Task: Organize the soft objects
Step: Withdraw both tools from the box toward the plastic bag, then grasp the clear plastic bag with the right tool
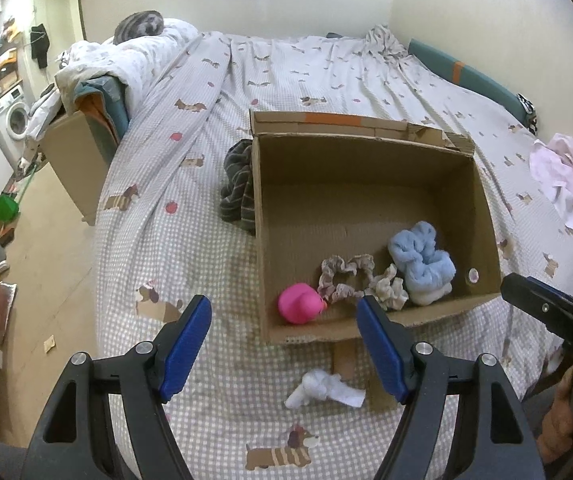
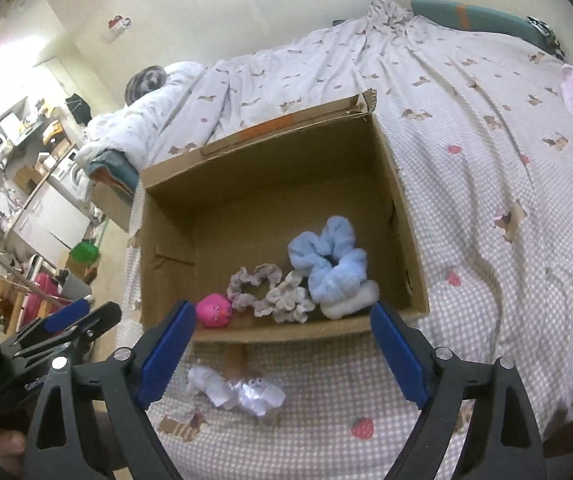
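Note:
An open cardboard box (image 1: 366, 152) sits on the bed; it also shows in the right wrist view (image 2: 270, 168). Inside lie a pink ball toy (image 1: 300, 303) (image 2: 213, 310), two beige scrunchies (image 1: 346, 278) (image 2: 270, 292), a blue fluffy scrunchie (image 1: 420, 256) (image 2: 328, 260) and a white soft item (image 2: 350, 300). A white soft toy (image 1: 324, 390) (image 2: 234, 392) lies on the bed in front of the box. My left gripper (image 1: 284, 348) is open above it. My right gripper (image 2: 282, 356) is open above it too.
A dark striped cloth (image 1: 238, 184) lies left of the box. Pink clothes (image 1: 566, 184) are at the bed's right. A rolled duvet (image 1: 126, 60) lies at the far left corner. The bed's left edge drops to the floor (image 1: 54, 272).

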Available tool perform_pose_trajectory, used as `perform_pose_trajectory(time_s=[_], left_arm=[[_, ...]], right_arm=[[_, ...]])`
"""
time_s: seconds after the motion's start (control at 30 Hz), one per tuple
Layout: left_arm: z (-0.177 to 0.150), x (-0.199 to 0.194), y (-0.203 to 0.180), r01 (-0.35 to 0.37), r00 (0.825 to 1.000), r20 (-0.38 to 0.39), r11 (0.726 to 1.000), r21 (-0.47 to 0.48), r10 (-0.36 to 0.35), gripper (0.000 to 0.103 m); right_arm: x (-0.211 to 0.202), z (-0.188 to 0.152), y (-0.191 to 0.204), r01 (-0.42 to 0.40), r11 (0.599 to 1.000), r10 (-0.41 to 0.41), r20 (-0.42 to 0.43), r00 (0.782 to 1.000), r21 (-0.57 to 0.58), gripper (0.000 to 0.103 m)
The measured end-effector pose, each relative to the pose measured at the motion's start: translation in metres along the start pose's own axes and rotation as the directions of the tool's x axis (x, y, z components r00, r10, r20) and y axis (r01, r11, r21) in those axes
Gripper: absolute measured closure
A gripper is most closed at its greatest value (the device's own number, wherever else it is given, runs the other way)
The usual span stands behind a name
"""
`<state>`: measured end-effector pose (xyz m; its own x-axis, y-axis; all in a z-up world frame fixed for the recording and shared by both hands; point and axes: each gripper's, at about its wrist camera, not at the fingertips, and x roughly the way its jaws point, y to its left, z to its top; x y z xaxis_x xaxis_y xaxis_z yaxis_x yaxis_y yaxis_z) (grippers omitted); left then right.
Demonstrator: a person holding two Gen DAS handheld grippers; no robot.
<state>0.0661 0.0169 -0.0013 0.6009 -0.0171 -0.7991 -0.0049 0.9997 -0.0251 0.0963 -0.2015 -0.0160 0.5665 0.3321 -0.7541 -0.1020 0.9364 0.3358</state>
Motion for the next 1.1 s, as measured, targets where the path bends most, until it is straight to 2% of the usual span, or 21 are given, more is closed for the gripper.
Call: perform_pose_trajectory(time_s=[0.2, 0.47, 0.57, 0.7, 0.9, 1.03, 1.1], left_arm=[[-0.014, -0.005, 0.003, -0.003, 1.0, -0.022, 1.0, -0.012, 0.002, 0.03], [-0.033, 0.001, 0.015, -0.026, 0.996, -0.091, 0.997, -0.068, 0.019, 0.03], [-0.039, 0.009, 0.021, -0.031, 0.991, -0.133, 0.994, -0.101, 0.017, 0.03], [-0.043, 0.023, 0.034, -0.053, 0.983, -0.181, 0.986, -0.16, 0.023, 0.03], [-0.045, 0.034, 0.05, -0.064, 0.974, -0.224, 0.969, -0.237, 0.01, 0.03], [-0.047, 0.04, 0.053, -0.059, 0.97, -0.244, 0.965, -0.255, -0.005, 0.03], [-0.047, 0.04, 0.053, -0.058, 0.969, -0.245, 0.966, -0.253, -0.006, 0.03]], right_arm=[[0.001, -0.015, -0.001, 0.022, 0.999, -0.023, -0.044, 0.999, -0.027, 0.008], [0.018, -0.041, -0.002, -0.01, 0.999, 0.003, -0.163, 0.987, -0.042, 0.008], [0.029, -0.047, -0.007, -0.033, 0.999, 0.03, -0.215, 0.976, -0.011, 0.008], [0.041, -0.048, -0.015, -0.04, 0.998, 0.05, -0.243, 0.969, 0.044, 0.008], [0.07, -0.054, -0.017, -0.031, 0.994, 0.064, -0.328, 0.942, 0.106, 0.008], [0.094, -0.057, 0.0, -0.055, 0.995, 0.081, -0.377, 0.923, 0.08, 0.008], [0.107, -0.06, 0.01, -0.046, 0.998, 0.059, -0.403, 0.913, 0.043, 0.014]])
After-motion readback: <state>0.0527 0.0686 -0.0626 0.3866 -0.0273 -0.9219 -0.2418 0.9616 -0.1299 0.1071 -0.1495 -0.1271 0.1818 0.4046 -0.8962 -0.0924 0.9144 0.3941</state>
